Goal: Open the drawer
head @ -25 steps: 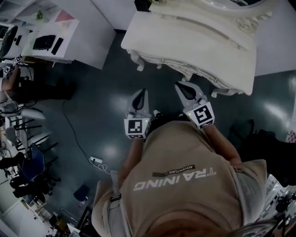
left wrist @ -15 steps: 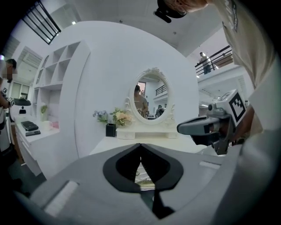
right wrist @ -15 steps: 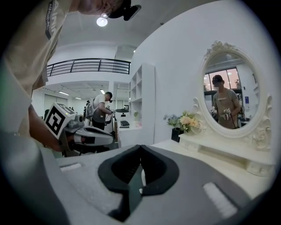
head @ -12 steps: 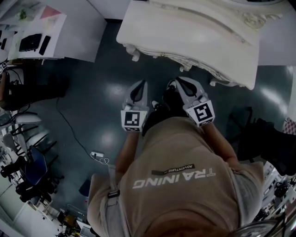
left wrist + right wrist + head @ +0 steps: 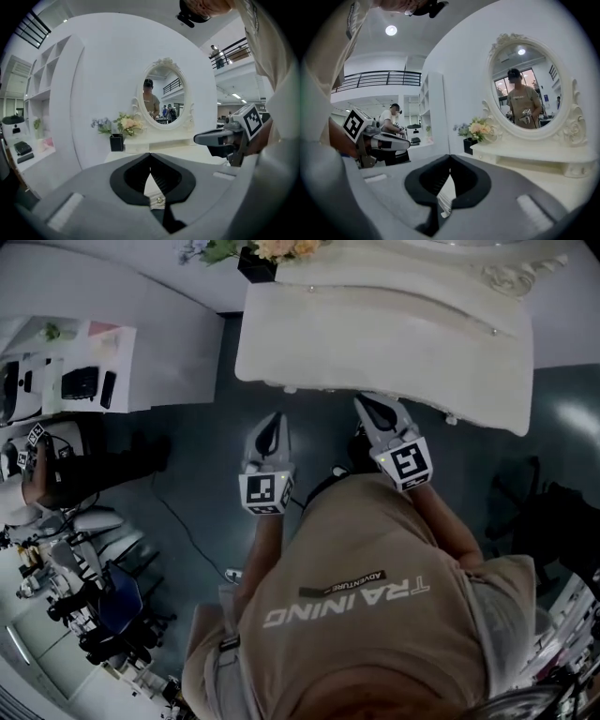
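Left gripper [image 5: 273, 419] and right gripper [image 5: 362, 400], jaws pressed together (nothing between); facing dressing table [image 5: 375, 343]

Head view steeply down over the dressing table [image 5: 375, 343]; both gripper views level, toward its mirror [image 5: 162, 96].

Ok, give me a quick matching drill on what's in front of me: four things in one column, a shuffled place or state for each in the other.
Things:
1. left gripper
2. flowers
3. oval mirror
4. drawer knob

Places or states:
A. shows a person's reflection
B. in a black vase, left of the mirror
C. shut, holding nothing
D. small and shiny, seen through the gap beneath the shut jaws

Pairs: 1-C, 2-B, 3-A, 4-D
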The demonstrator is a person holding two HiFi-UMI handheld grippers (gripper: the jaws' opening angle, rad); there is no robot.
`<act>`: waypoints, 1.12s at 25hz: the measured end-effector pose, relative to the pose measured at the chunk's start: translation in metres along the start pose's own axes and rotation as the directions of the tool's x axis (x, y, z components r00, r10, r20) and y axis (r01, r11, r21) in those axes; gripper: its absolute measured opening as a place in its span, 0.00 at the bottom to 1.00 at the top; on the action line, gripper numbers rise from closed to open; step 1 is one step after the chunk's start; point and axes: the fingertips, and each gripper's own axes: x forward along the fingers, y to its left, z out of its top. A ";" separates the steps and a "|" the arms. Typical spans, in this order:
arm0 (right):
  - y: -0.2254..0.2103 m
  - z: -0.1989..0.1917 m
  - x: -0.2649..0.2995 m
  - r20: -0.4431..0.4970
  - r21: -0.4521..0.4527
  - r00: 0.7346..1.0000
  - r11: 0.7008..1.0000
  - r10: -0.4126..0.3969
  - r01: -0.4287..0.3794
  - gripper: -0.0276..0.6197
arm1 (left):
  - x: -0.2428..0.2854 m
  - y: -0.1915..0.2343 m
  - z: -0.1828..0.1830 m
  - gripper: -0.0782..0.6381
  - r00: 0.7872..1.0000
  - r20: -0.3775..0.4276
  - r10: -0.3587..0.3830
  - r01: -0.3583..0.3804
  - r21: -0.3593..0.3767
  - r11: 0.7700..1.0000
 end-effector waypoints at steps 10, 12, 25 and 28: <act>-0.056 -0.007 0.030 -0.022 0.031 1.000 0.999 0.008 -0.008 0.05 | 0.072 -0.003 0.017 0.12 0.999 -0.043 -0.034 0.036 0.037 0.999; -0.058 -0.006 0.032 -0.030 0.035 0.999 0.999 -0.011 0.012 0.05 | 0.080 -0.001 0.017 0.12 0.997 -0.050 -0.059 0.061 0.036 0.997; -0.059 0.031 0.034 -0.051 -0.025 0.971 0.972 -0.235 0.234 0.05 | 0.108 0.014 0.004 0.12 0.945 -0.073 -0.317 0.322 0.069 0.944; -0.056 0.031 0.038 -0.077 -0.073 0.960 0.962 -0.268 0.262 0.05 | 0.112 0.012 -0.018 0.12 0.921 -0.107 -0.375 0.381 0.040 0.924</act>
